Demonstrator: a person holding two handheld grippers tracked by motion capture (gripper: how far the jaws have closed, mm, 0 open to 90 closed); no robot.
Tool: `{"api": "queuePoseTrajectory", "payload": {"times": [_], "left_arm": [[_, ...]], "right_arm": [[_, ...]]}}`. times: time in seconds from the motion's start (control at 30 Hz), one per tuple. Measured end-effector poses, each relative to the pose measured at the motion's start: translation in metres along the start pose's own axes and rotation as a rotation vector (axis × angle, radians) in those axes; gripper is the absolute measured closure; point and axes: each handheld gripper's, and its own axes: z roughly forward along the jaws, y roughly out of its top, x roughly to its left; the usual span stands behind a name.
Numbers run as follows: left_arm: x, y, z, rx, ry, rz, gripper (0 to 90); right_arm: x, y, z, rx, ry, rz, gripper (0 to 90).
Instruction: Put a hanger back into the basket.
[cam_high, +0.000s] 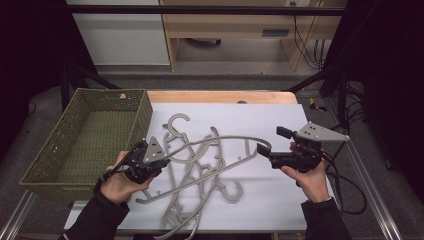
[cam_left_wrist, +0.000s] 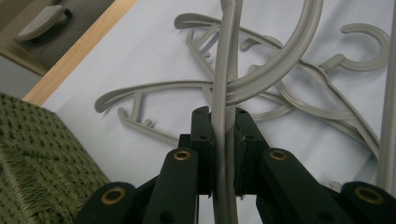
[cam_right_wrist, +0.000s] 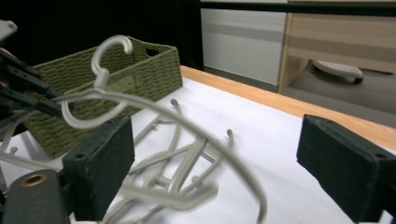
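On the white table (cam_high: 280, 125), the green basket (cam_high: 85, 137) holds nothing visible.

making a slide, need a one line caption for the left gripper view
Left gripper shut on a grey plastic hanger above a tangled hanger pile, green woven basket alongside.

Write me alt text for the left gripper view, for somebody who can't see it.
The left gripper has its two black jaws shut on the bar of a grey plastic hanger, which runs straight up the picture. Beyond lie more grey hangers tangled on a white sheet, with a green woven basket at lower left.
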Motion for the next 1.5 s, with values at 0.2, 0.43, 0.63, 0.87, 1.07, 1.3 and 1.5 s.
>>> {"api": "queuePoseTrajectory", "payload": {"times": [0.2,0.43,0.63,0.87,1.07,1.3,1.5], "left_arm": [[0.007,0.004,-0.003,-0.016,0.057,-0.050,81.1],[0.014,0.010,-0.016,-0.036,0.094,-0.061,81.1],[0.024,0.017,-0.032,-0.065,0.119,-0.069,81.1],[0.044,0.020,-0.046,-0.091,0.153,-0.097,81.1],[0.062,0.016,-0.056,-0.098,0.193,-0.125,81.1],[0.082,0.007,-0.064,-0.103,0.231,-0.160,81.1],[0.100,-0.002,-0.071,-0.102,0.265,-0.190,81.1]], "right_arm": [[-0.003,-0.017,0.000,0.018,-0.027,0.022,8.8],[-0.002,-0.036,0.001,0.058,-0.049,0.018,7.4],[-0.003,-0.050,0.005,0.094,-0.063,0.021,6.9],[-0.005,-0.057,0.006,0.103,-0.079,0.030,6.1],[-0.004,-0.060,0.006,0.108,-0.102,0.016,4.8],[-0.005,-0.064,0.006,0.111,-0.102,0.031,4.9],[-0.006,-0.066,0.007,0.124,-0.102,0.033,4.6]]}}
